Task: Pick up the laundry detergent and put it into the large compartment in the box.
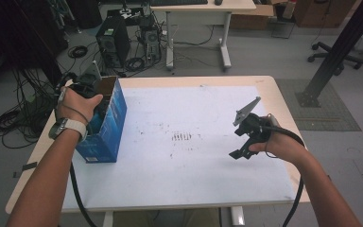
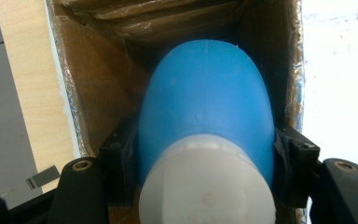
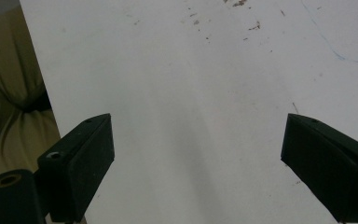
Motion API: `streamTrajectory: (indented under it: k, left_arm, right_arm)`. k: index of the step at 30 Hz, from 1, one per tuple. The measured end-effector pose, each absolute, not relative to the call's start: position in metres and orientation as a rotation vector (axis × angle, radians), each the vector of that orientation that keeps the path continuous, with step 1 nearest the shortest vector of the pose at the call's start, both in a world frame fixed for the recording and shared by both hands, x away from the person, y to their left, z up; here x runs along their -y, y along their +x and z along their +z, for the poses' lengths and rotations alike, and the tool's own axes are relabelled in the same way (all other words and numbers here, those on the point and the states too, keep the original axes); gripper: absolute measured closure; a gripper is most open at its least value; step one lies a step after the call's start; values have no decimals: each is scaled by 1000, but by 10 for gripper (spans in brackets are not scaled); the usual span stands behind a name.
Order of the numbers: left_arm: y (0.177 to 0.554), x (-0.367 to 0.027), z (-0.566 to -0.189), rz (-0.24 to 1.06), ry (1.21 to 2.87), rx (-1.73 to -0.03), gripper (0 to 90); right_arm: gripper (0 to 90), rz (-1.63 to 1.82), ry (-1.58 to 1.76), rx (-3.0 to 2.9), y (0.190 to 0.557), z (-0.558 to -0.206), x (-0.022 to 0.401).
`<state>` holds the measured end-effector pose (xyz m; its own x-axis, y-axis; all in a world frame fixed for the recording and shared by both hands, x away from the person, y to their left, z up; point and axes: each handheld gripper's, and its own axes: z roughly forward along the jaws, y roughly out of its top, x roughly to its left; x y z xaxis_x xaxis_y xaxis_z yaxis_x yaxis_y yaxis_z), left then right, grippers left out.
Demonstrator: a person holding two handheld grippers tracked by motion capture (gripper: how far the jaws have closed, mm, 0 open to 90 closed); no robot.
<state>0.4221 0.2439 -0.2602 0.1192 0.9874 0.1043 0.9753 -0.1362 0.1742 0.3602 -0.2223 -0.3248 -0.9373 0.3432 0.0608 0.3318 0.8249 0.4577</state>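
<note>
A blue bottle [image 2: 207, 93] with a white cap [image 2: 207, 186] sits between my left gripper's [image 2: 205, 158] black pads, which press on both its sides. The bottle points down into an open cardboard box [image 2: 107, 79]. In the high view that box [image 1: 106, 132] is blue outside and stands at the table's left edge, with my left gripper [image 1: 93, 100] dipping into its top. My right gripper [image 1: 239, 153] hovers over the right side of the white sheet [image 1: 189, 109]. Its jaws [image 3: 198, 158] stand wide apart with nothing but the white sheet [image 3: 191, 70] between them.
The wooden table [image 1: 283, 104] carries the white sheet, faintly marked near the middle. Beyond its far edge are a computer tower [image 1: 112, 42], floor cables [image 1: 14, 123] and a second desk [image 1: 198, 14]. A black slanted post [image 1: 340, 47] stands at the right.
</note>
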Motion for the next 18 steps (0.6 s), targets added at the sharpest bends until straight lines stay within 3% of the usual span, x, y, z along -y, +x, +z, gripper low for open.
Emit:
streamTrajectory:
  k: [18]
  left_arm:
    - [424,-251,-275,270,2304,-2031,372]
  right_arm:
    - [96,729,550,-2991,363,-328,219]
